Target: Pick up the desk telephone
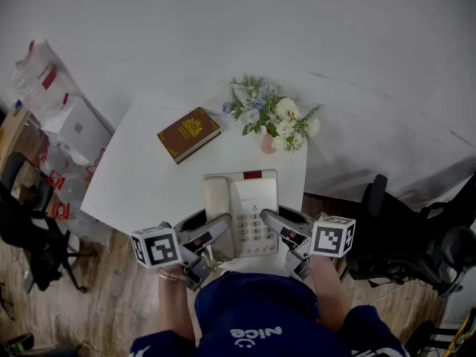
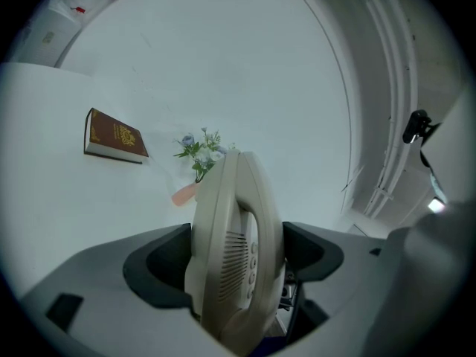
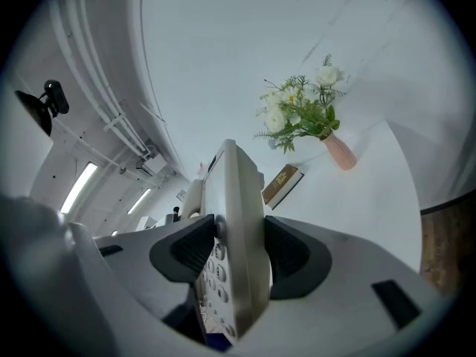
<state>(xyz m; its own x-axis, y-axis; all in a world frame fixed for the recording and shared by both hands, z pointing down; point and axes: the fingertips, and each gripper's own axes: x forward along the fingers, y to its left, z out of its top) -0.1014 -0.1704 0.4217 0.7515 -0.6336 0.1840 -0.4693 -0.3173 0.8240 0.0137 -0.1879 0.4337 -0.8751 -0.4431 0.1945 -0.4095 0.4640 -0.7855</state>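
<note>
— Your blue shirt [image 1: 253,318] sits lowest in the head view. Just past it, both grippers meet the telephone [image 1: 242,210] at the near edge of the counter [image 1: 141,177].
— How are they holding?
— Your left gripper [image 1: 216,230] pinches the handset side and your right gripper [image 1: 271,220] the keypad side. Each gripper view shows the body wedged edge-on between its jaws. Whether it is clear of the counter, I can't tell.
— What's around it?
— Beyond the telephone, a brown book [image 1: 189,133] lies flat to the left. A pink vase [image 1: 267,143] of flowers [image 1: 271,117] stands near its far right corner, apart from it. Off the counter, a black chair [image 1: 401,236] sits close on your right. A second chair [image 1: 30,229] and plastic-wrapped boxes [image 1: 67,121] crowd the left.
</note>
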